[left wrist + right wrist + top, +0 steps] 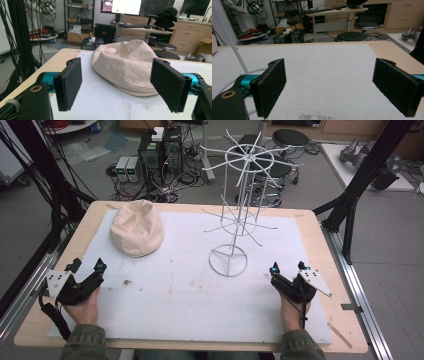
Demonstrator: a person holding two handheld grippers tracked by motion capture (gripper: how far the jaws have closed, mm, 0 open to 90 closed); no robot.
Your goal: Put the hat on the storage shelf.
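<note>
High view: left gripper (89, 265) and right gripper (289, 267) rest near the front edge of the white-padded wooden surface (175, 295), well apart, bare pad between them. Cream fabric hat (137, 227) back-left; white wire rack (240, 215) mid-right.

Left gripper view: jaws wide, empty, hat (125, 65) ahead.

Right gripper view: jaws wide, empty; rack base (227, 83) at left.

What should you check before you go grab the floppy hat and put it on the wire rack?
1. Left gripper jaws open: ok, nothing between them.
2. Right gripper jaws open: ok, nothing between them.
3. Cream hat within easy reach: ok, it lies on the white mat just ahead of the left gripper.
4. Path to the hat free: ok, bare mat lies between the jaws and the hat.
5. Wire rack upright: ok, its ring base sits on the mat and its arms hold nothing.
6. Rack steady enough when a hat is hung: cannot tell.
</note>
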